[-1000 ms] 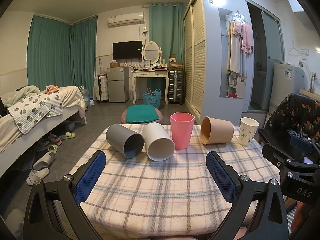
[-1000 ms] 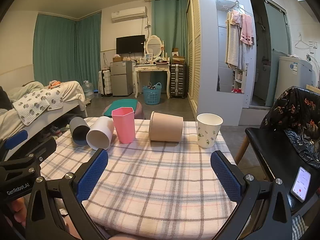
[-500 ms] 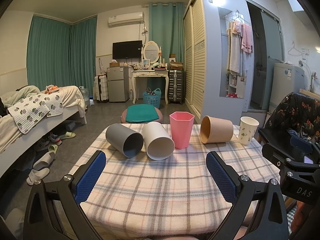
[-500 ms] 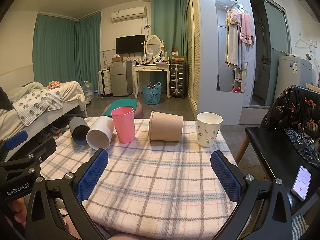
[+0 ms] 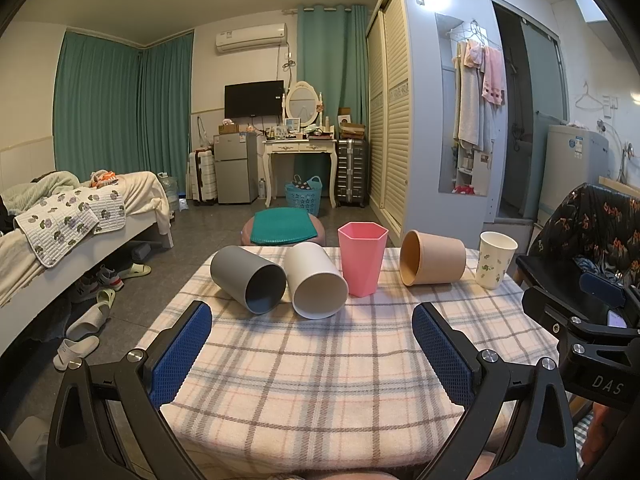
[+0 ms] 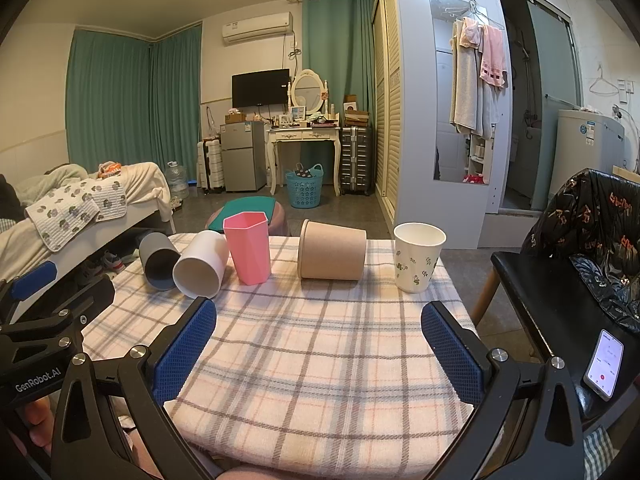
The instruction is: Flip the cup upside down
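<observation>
Left gripper point(image 5: 312, 316) and right gripper point(image 6: 319, 312) gaped wide, empty, near the upright pink hexagonal cup point(image 5: 362, 258).

"DAS" on the right gripper point(image 5: 608, 385) body, "GenRobot.AI" on the left gripper point(image 6: 38, 381) body

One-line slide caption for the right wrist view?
Open right gripper faces five cups on a plaid table: pink and paper upright, three on their sides.

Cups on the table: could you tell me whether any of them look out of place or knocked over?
Yes. The grey cup, white cup and tan cup lie on their sides, the first two side by side. The pink cup and patterned paper cup stand upright. Nothing looks spilled.
</observation>
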Demonstrator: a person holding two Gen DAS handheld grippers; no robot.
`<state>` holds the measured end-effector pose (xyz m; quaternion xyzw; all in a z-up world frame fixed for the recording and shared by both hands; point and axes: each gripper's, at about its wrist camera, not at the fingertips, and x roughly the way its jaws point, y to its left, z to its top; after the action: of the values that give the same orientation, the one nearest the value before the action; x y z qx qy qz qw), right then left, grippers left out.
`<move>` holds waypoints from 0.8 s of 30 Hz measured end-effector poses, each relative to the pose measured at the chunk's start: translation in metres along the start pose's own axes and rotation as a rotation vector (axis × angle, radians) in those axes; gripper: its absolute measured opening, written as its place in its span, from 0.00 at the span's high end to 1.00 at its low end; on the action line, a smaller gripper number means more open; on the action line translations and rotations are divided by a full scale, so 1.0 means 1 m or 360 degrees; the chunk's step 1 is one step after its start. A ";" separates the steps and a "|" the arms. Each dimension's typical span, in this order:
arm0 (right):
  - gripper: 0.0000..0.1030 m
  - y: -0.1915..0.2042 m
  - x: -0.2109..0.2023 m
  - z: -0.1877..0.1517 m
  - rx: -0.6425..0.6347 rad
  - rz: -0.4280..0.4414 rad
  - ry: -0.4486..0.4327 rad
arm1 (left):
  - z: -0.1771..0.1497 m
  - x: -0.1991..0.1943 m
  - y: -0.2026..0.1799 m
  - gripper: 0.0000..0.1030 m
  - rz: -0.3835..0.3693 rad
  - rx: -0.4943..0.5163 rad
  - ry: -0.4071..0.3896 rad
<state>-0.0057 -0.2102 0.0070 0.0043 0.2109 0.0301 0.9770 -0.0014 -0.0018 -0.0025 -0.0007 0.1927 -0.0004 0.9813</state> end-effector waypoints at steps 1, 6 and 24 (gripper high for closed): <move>0.00 0.000 0.000 0.000 0.0001 0.0000 -0.0001 | 0.000 0.000 0.000 0.00 0.0000 0.0000 0.0000; 0.00 0.000 0.000 0.000 0.0002 0.0001 0.0000 | 0.000 0.000 0.000 0.00 0.0001 0.0000 0.0001; 0.00 0.009 -0.005 0.000 0.0007 0.0004 -0.0008 | -0.004 0.002 0.000 0.00 -0.0002 -0.0004 -0.0015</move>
<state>-0.0104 -0.2015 0.0094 0.0067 0.2084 0.0309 0.9775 -0.0012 -0.0018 -0.0068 -0.0021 0.1880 -0.0007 0.9822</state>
